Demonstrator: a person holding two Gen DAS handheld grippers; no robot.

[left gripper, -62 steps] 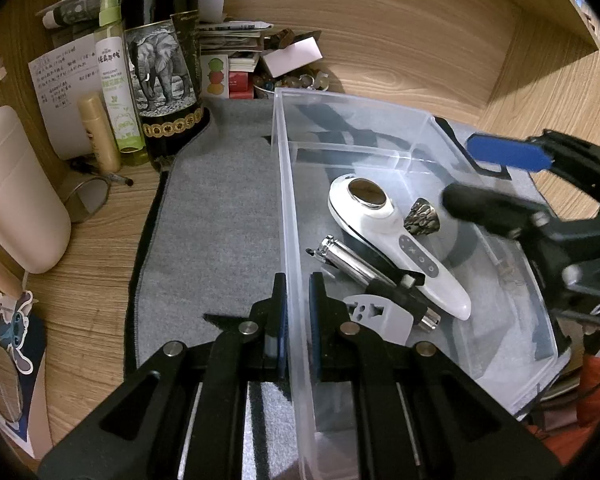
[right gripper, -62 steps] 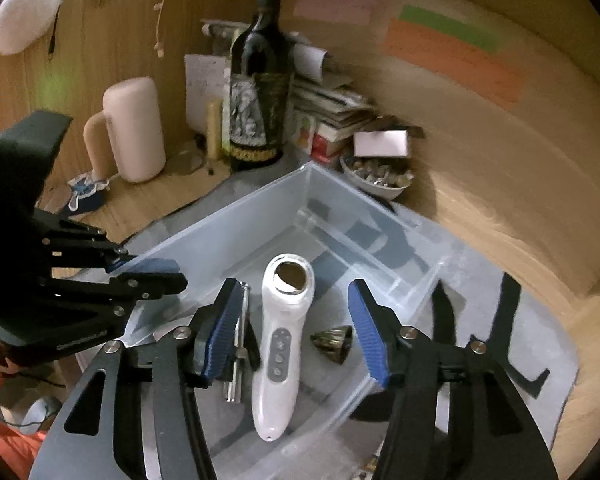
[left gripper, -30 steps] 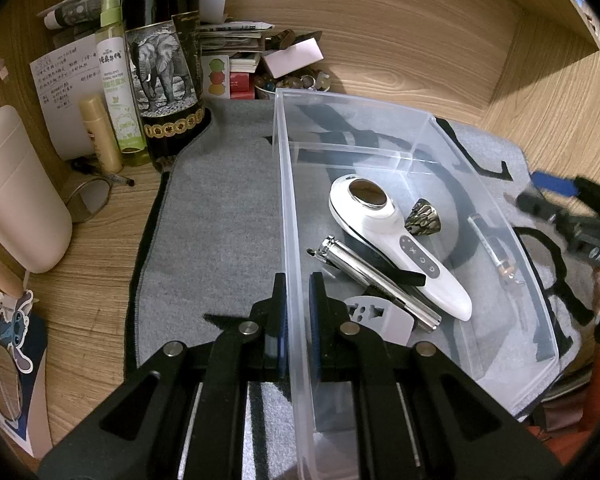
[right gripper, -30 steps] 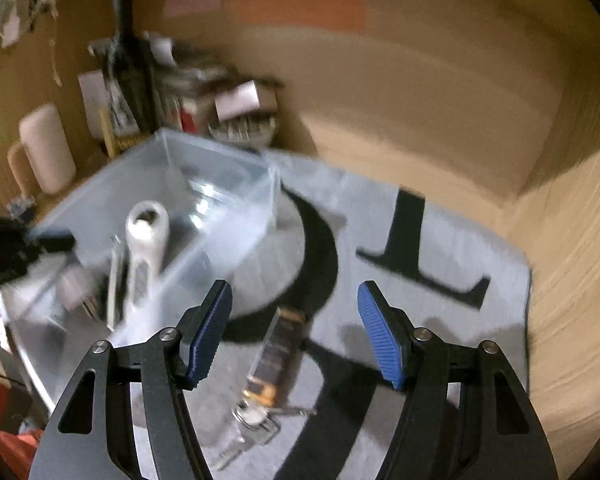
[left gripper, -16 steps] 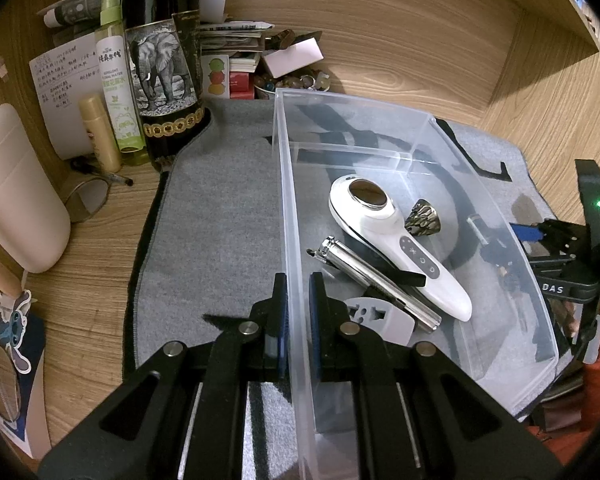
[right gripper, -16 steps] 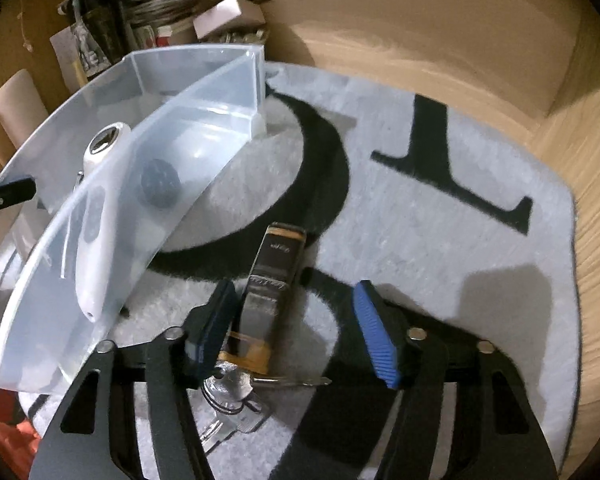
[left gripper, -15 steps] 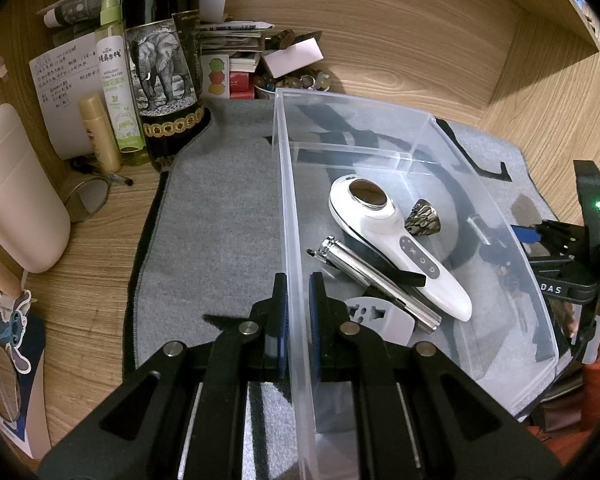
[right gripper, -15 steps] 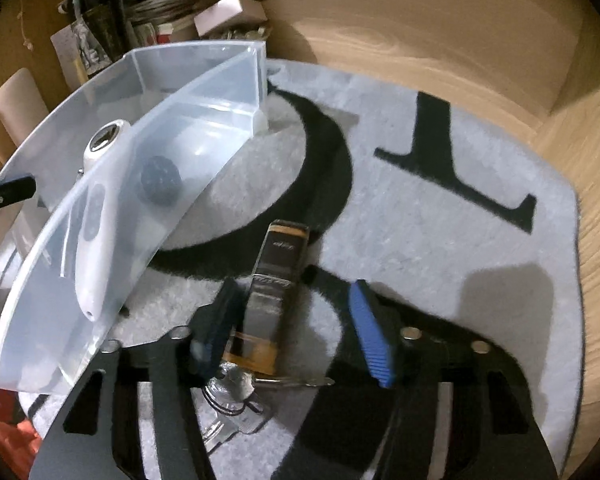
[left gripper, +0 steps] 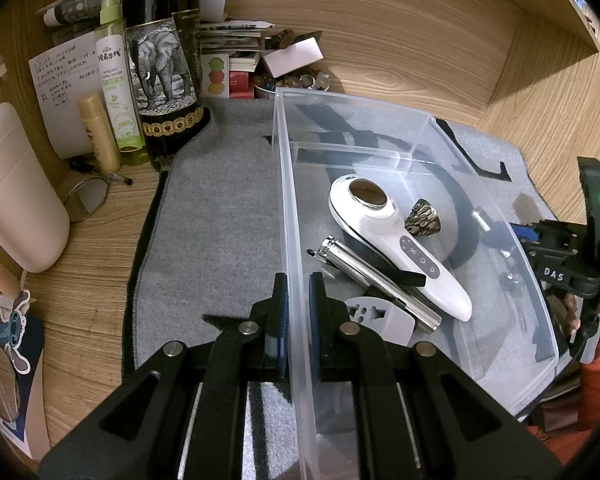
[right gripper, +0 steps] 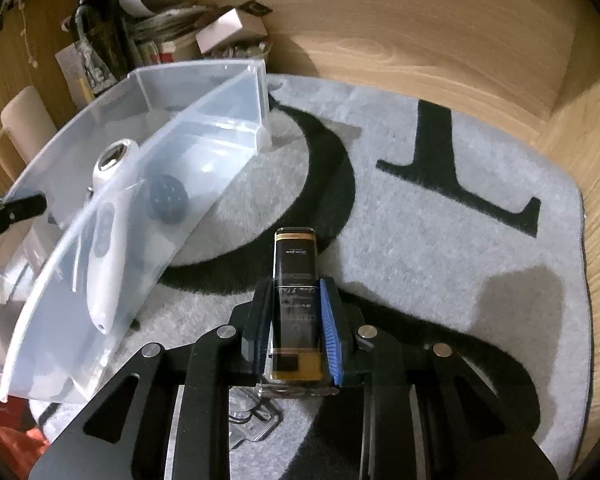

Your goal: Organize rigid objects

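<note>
My right tongs [right gripper: 296, 320] have just closed on the black-and-gold lighter [right gripper: 295, 276] lying on the grey mat [right gripper: 440, 240] right of the clear bin [left gripper: 480, 216]. I should lift straight, clearing the keys beneath. Left tongs [left gripper: 298, 312] clamp the bin's wall.

A home desk nook: wood-grain walls [left gripper: 420, 52], wine bottle [left gripper: 162, 60] at eleven o'clock, stacked books [left gripper: 232, 40], grey mat [left gripper: 216, 216] underneath.
</note>
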